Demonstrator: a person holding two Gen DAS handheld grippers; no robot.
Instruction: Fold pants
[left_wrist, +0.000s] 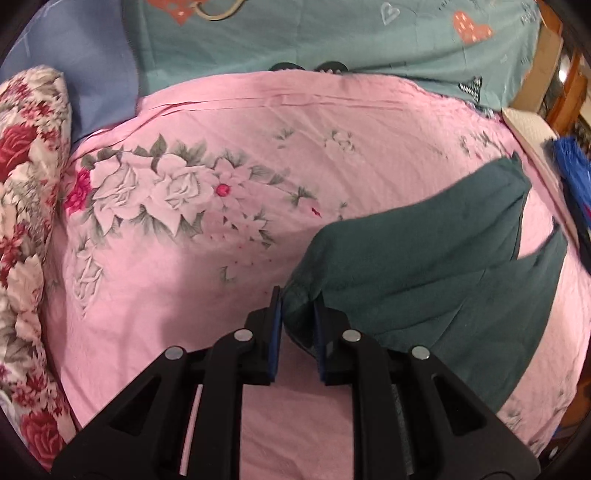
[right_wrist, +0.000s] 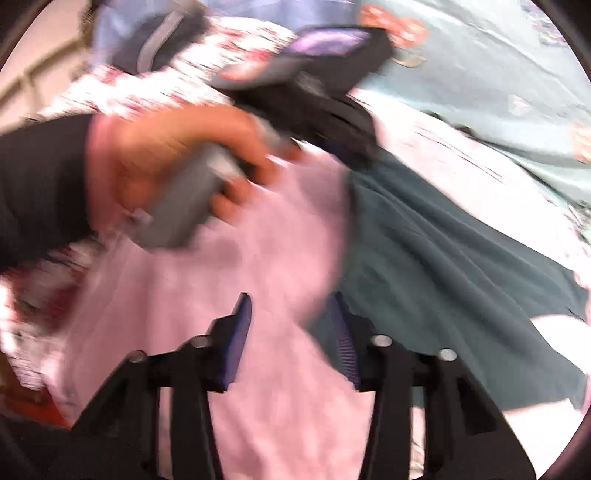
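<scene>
one pair of dark green pants (left_wrist: 424, 266) lies at the lower right of the frame on the pink floral sheet (left_wrist: 221, 155) of the bed, both legs spread apart, so i judge the folding barely begun. my left fingers (left_wrist: 297, 306) pinch a bunched edge of the cloth. my right fingers (right_wrist: 291, 325) stand spread beside the pants, pinching nothing. one flowered quilt (left_wrist: 29, 166) lies at far left.

Bed covered by pink floral sheet (left_wrist: 192, 229); teal heart-print sheet (left_wrist: 332, 40) beyond it. Red-and-white floral quilt (left_wrist: 29, 177) bunched at left. Wooden furniture (left_wrist: 569, 96) at far right.
</scene>
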